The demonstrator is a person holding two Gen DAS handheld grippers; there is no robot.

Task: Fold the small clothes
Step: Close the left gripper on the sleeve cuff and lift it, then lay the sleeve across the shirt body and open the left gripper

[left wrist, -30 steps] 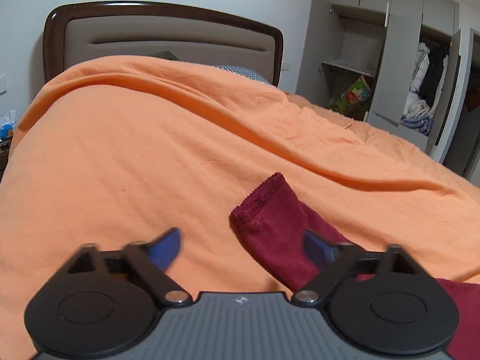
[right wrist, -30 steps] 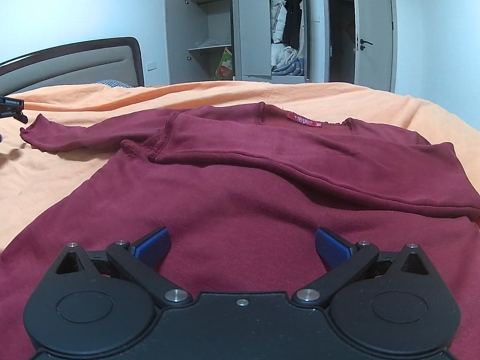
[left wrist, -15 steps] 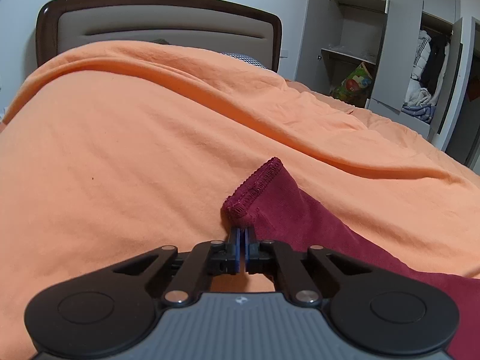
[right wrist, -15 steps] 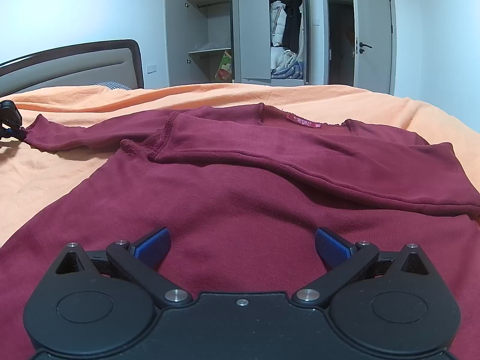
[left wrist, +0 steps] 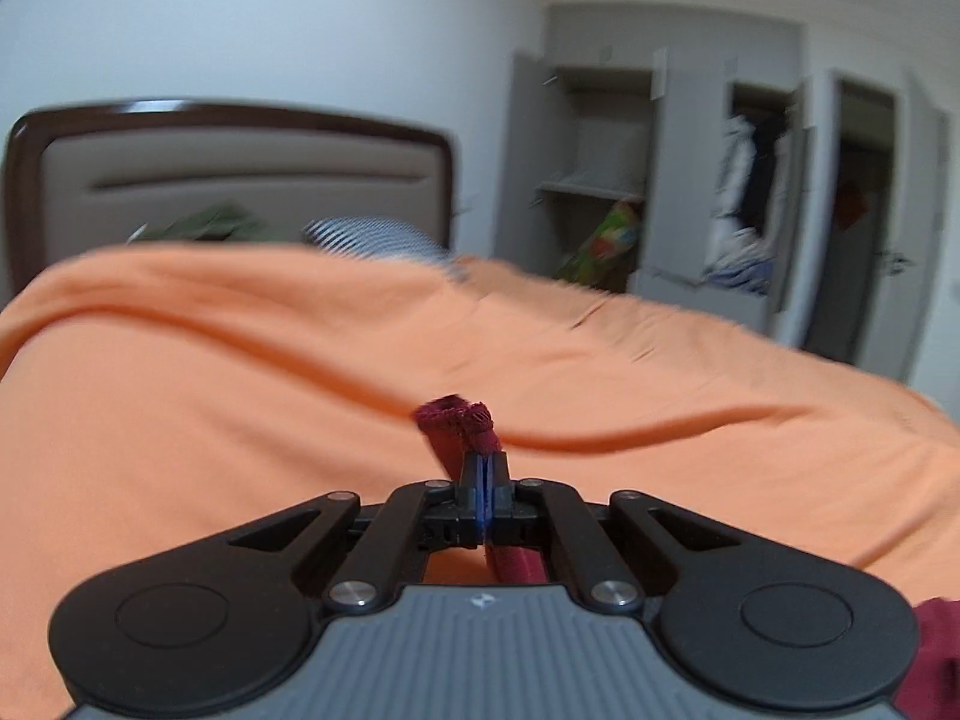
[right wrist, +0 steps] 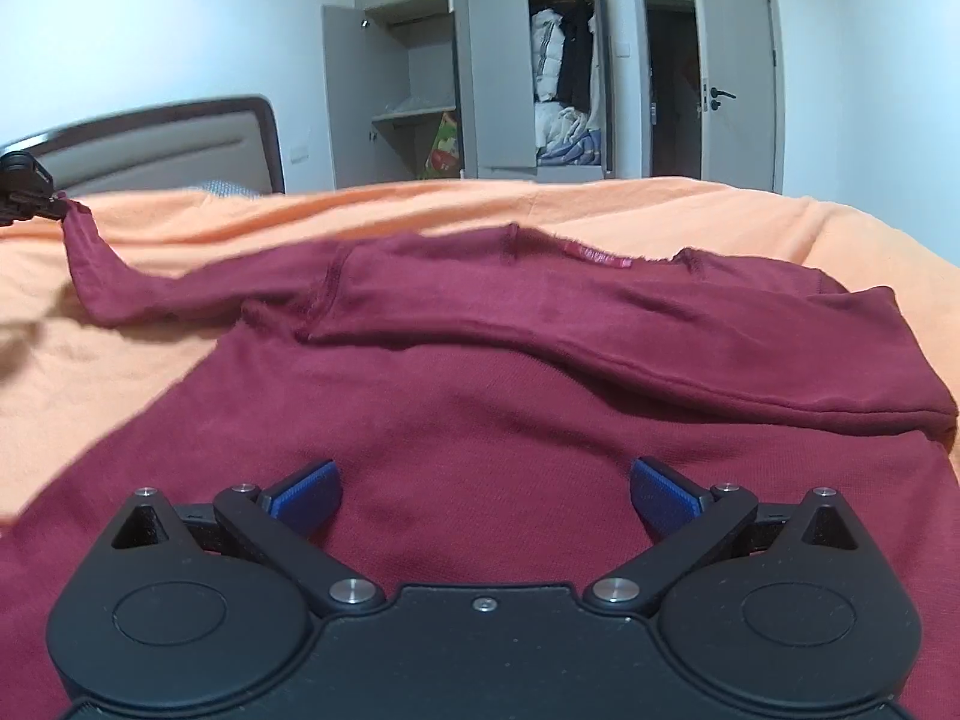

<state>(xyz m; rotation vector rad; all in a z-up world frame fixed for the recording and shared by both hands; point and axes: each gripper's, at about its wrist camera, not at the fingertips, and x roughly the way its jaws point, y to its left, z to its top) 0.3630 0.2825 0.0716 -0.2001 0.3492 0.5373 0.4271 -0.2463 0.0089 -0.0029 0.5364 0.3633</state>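
A dark red long-sleeved top [right wrist: 510, 396] lies spread on the orange bedspread [right wrist: 660, 210], its right sleeve folded across the chest. My left gripper [left wrist: 485, 474] is shut on the cuff of the left sleeve [left wrist: 456, 420] and holds it above the bed; in the right wrist view that gripper [right wrist: 30, 192] shows at the far left with the sleeve [right wrist: 102, 276] hanging from it. My right gripper [right wrist: 483, 495] hovers open over the lower body of the top, nothing between its blue pads [right wrist: 306, 492].
A padded headboard [left wrist: 240, 168] with pillows [left wrist: 372, 237] stands at the far end of the bed. Behind the bed a grey wardrobe [right wrist: 510, 66] has its doors open, clothes inside, and a room door [right wrist: 738, 72] is beside it.
My left gripper closed on the sleeve cuff and has lifted it off the bed, pulling the sleeve up. The right gripper has stayed open over the top.
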